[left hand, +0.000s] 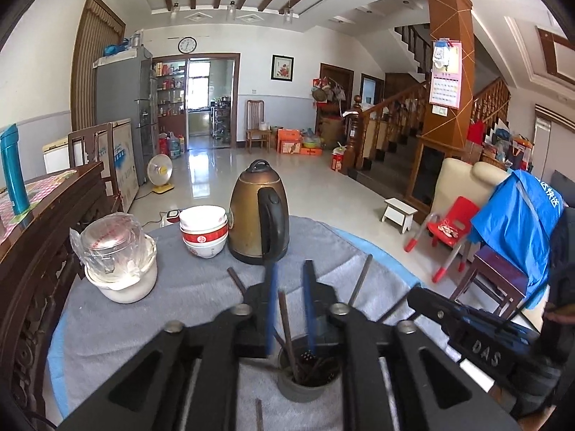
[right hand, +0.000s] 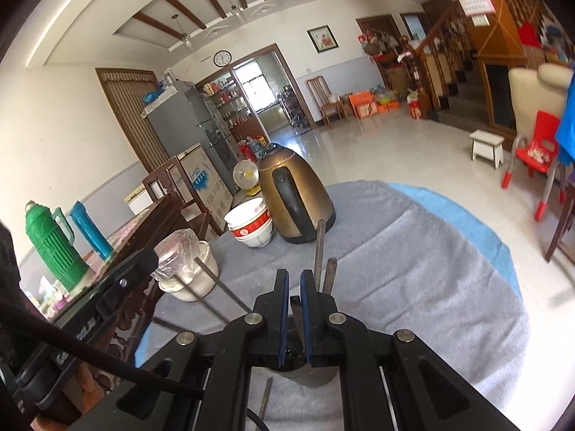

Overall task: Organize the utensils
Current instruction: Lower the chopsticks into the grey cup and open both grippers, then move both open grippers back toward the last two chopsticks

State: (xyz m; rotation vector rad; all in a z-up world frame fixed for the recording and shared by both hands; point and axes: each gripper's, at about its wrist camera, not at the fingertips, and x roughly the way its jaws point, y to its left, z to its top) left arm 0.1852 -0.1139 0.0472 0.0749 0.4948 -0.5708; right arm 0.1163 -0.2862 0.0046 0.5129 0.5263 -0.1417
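A grey cup [left hand: 309,382] stands on the towel right under my left gripper [left hand: 289,267], with several dark chopsticks [left hand: 287,323] leaning in it. One of them rises between the blue pads [left hand: 272,309], which stand apart and do not press it. In the right wrist view the same cup [right hand: 312,377] sits below my right gripper [right hand: 294,276], whose pads are nearly together on a dark chopstick [right hand: 296,310]. Two more chopsticks [right hand: 319,251] stick up just behind its right finger. A loose chopstick [right hand: 266,397] lies on the towel in front of the cup.
On the grey towel [left hand: 187,287] stand a bronze kettle [left hand: 257,215], stacked bowls [left hand: 204,231] and a white pot with a wrapped glass lid [left hand: 118,269]. A dark carved cabinet [left hand: 32,269] borders the left, bearing a teal flask [left hand: 14,172] and a green thermos [right hand: 54,248].
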